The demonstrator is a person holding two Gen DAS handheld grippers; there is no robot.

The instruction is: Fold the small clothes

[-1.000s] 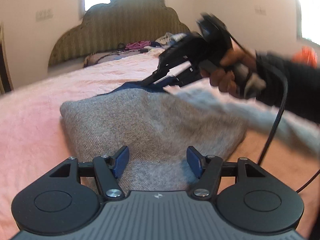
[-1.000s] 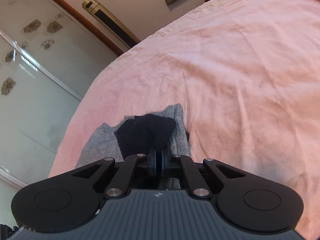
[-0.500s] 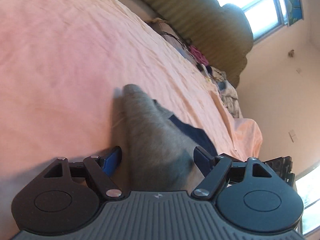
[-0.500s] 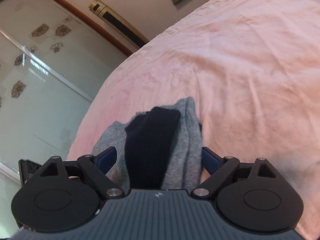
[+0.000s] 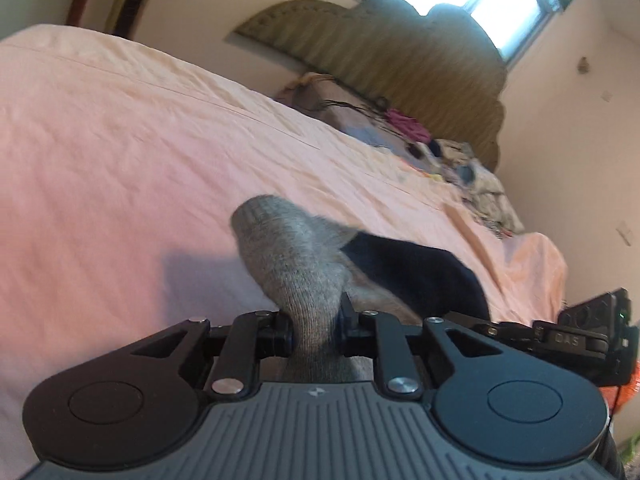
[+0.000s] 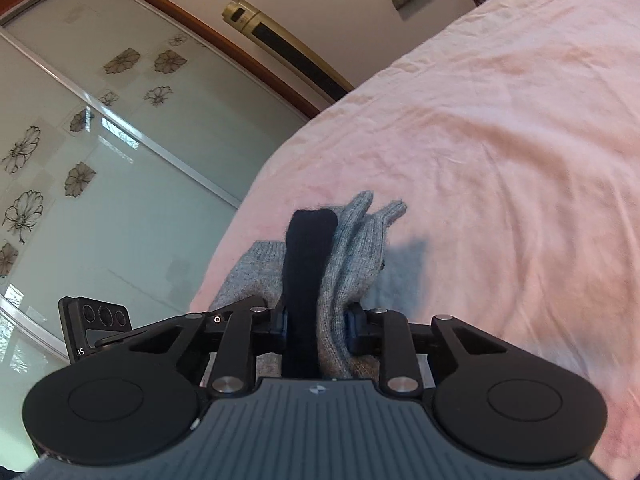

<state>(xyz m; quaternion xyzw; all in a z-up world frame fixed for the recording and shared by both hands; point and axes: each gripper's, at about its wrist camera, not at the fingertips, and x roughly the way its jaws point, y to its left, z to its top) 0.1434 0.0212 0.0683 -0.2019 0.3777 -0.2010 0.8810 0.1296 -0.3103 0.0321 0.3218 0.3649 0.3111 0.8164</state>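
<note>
Left wrist view: the left gripper (image 5: 316, 330) has just closed its fingers on a grey bunch of the garment (image 5: 296, 272), which runs forward from them onto the pink bed (image 5: 120, 152). Right wrist view: the right gripper (image 6: 316, 326) has likewise just closed, pinching grey knit and a dark band together. Both hands seem to hold neighbouring ends, side by side, though blur hides the edge between.
</note>
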